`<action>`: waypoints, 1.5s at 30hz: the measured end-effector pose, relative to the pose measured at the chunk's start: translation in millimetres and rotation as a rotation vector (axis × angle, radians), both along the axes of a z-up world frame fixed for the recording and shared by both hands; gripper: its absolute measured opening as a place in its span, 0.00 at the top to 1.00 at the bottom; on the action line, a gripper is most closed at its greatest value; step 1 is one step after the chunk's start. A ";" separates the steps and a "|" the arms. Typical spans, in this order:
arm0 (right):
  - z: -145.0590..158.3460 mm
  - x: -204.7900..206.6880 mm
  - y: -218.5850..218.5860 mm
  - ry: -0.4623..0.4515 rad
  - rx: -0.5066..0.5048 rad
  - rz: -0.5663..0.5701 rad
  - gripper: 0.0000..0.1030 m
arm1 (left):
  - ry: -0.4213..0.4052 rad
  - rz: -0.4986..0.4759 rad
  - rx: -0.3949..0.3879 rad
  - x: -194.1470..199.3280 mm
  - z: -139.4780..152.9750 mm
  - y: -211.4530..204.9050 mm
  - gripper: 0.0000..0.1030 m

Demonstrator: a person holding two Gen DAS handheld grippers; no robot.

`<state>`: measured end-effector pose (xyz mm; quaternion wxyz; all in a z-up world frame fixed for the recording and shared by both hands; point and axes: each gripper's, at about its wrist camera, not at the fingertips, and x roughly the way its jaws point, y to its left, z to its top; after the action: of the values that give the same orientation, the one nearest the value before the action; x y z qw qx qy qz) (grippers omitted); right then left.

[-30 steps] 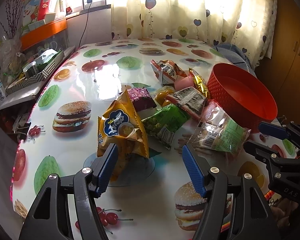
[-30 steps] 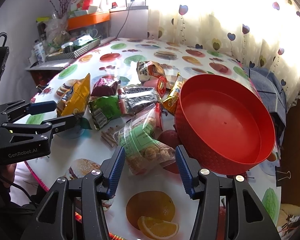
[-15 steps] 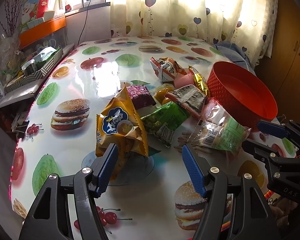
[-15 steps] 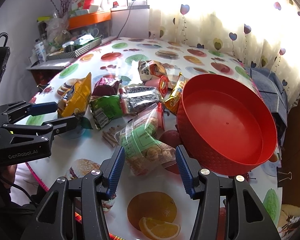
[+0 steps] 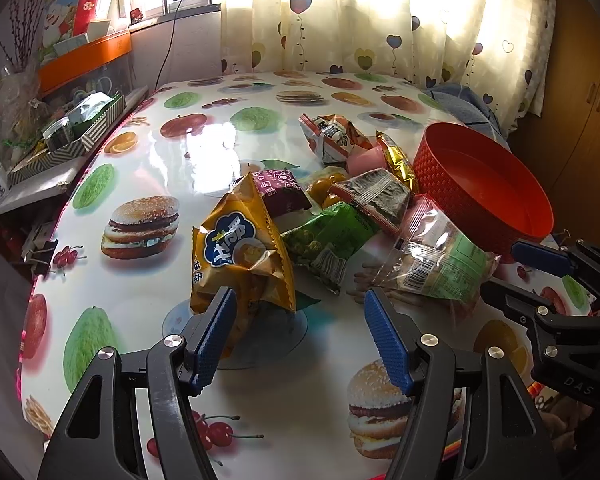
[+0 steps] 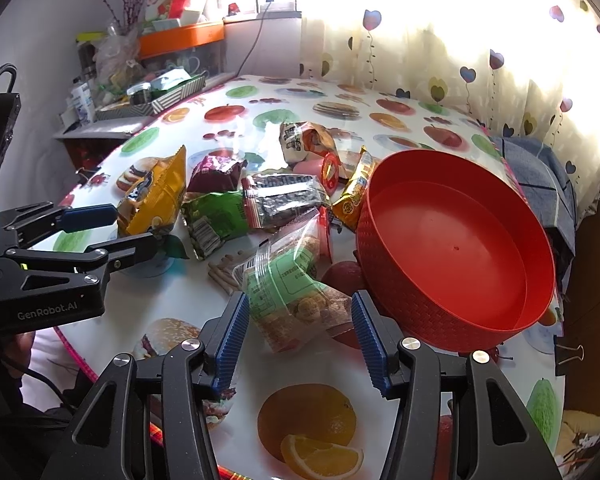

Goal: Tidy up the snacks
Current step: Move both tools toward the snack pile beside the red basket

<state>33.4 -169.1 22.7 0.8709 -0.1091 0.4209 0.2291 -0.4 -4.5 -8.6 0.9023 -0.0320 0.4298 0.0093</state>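
Both grippers have their blue fingers spread wide and grip nothing. From the left wrist view, the left gripper [image 5: 300, 328] sits low over the table, and its left finger [image 5: 214, 334] is just in front of the bottom edge of the yellow chip bag [image 5: 240, 256], which stands at 12 o'clock from it; I cannot tell if they touch. From the right wrist view, the right gripper [image 6: 298, 342] has the clear cookie bag [image 6: 296, 288] with the green label between its fingertips at 12 o'clock, with a gap on each side. The red basket [image 6: 416, 312] stands at 1 o'clock from this gripper, just beside the cookie bag, with nothing inside it. Other snacks lie in a heap at 11 o'clock from the right gripper: a green packet [image 6: 216, 220], a dark striped packet [image 6: 280, 200], a maroon packet [image 6: 216, 172] and a gold packet [image 6: 356, 196] that leans on the basket wall. All rests on a table [image 6: 312, 360] covered with a fruit and burger print. Behind it hangs a curtain [image 6: 440, 48] with hearts.
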 end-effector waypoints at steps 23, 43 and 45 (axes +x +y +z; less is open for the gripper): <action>-0.1 -2.7 4.7 -0.013 0.019 0.018 0.43 | 0.005 0.009 0.003 -2.5 1.6 4.1 0.35; -1.3 -3.2 14.1 -0.014 0.027 0.095 0.39 | 0.007 0.035 -0.037 -2.3 -2.5 12.2 0.35; -0.7 -2.4 15.1 -0.018 0.027 0.095 0.39 | 0.005 0.033 -0.034 -2.4 -2.6 12.3 0.35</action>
<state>31.0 -154.1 22.0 0.8642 -0.1192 0.4044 0.2746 -2.8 7.8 -11.2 0.9002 -0.0547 0.4317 0.0171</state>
